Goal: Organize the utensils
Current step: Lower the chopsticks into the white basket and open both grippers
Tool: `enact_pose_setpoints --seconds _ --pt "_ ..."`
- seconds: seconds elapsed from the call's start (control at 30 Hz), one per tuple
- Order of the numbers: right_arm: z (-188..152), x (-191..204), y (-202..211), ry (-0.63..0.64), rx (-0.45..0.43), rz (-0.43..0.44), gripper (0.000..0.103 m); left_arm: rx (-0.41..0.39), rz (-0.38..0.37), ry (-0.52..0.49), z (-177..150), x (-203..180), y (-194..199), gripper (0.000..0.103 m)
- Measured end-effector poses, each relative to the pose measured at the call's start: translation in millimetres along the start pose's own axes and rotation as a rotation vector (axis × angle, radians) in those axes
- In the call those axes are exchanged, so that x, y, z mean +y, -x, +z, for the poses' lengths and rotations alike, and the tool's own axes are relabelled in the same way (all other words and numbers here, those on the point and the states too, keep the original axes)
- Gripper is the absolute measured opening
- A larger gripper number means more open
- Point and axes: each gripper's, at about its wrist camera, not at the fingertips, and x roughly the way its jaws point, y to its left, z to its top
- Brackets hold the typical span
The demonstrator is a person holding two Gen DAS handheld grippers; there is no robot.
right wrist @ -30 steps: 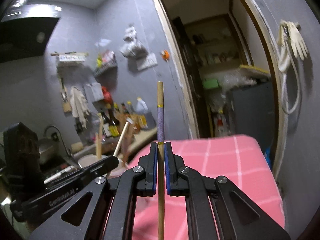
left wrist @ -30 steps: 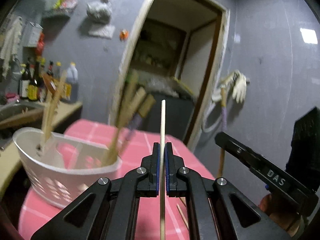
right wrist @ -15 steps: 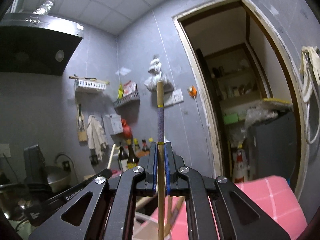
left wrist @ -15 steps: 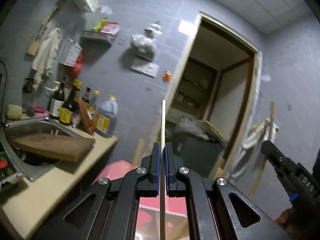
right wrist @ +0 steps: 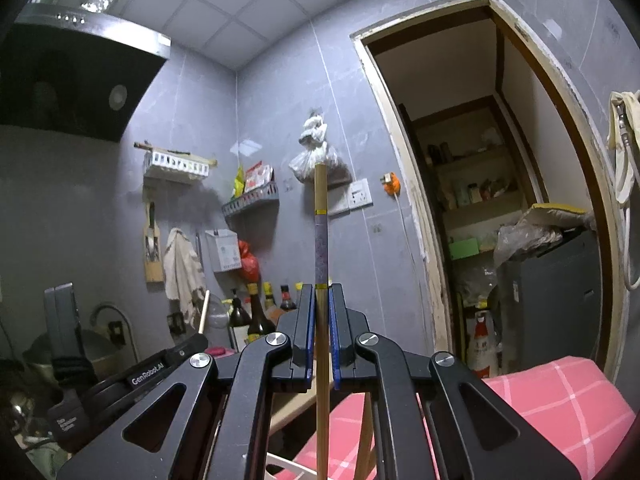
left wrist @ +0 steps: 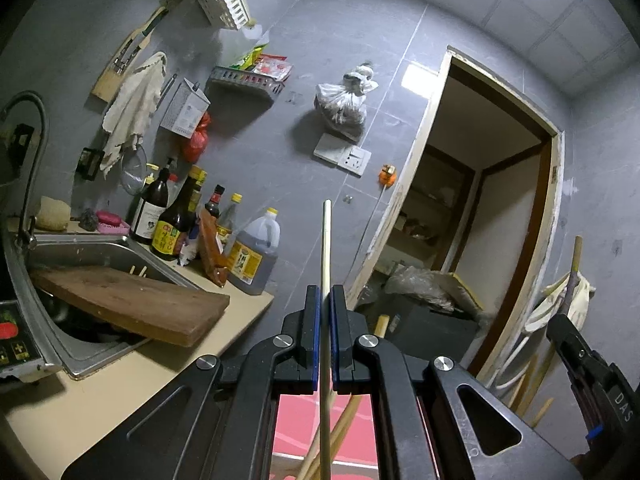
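My left gripper (left wrist: 325, 300) is shut on a thin pale wooden chopstick (left wrist: 326, 248) that points up toward the wall. My right gripper (right wrist: 322, 300) is shut on a thicker chopstick (right wrist: 321, 232) with a purple band between gold rings. Both are raised and tilted upward. Other chopstick ends (left wrist: 344, 432) show below the left jaws over the pink checked tablecloth (left wrist: 296, 416). The right gripper also shows at the right edge of the left wrist view (left wrist: 592, 376). A white rim, perhaps the utensil basket (right wrist: 280, 464), peeks under the right gripper.
A steel sink (left wrist: 80, 248) with a wooden cutting board (left wrist: 132, 304) lies left, with sauce bottles (left wrist: 176, 220) and an oil jug (left wrist: 256, 252) behind. A doorway (right wrist: 480, 200) opens to a pantry. The pink tablecloth (right wrist: 560, 400) shows lower right.
Both grippers have tilted and risen, each with its chopstick held. The white basket and table dropped out of the left wrist view; walls and ceiling now fill both views.
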Motion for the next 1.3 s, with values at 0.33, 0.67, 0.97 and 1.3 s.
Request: enact_pose_setpoints --seconds 0.33,0.67,0.97,1.3 --pt "-23.9 -2.0 -2.6 0.019 0.078 0.0 0.005 0.055 0.003 -0.036 -31.9 -2.3 -0.2 0.003" --pt "-36.0 -0.6 2.7 0.034 0.15 0.004 0.005 0.11 0.01 -0.064 -51.8 -5.0 4.5 0.003" --pt "-42.4 2.5 9.5 0.039 0.199 0.001 0.006 0.19 0.007 -0.107 -63.5 -11.3 6.7 0.003" --pt "-40.4 2.3 17.8 0.06 0.219 -0.012 0.011 0.234 -0.009 -0.105 -65.4 -17.0 13.3 0.005"
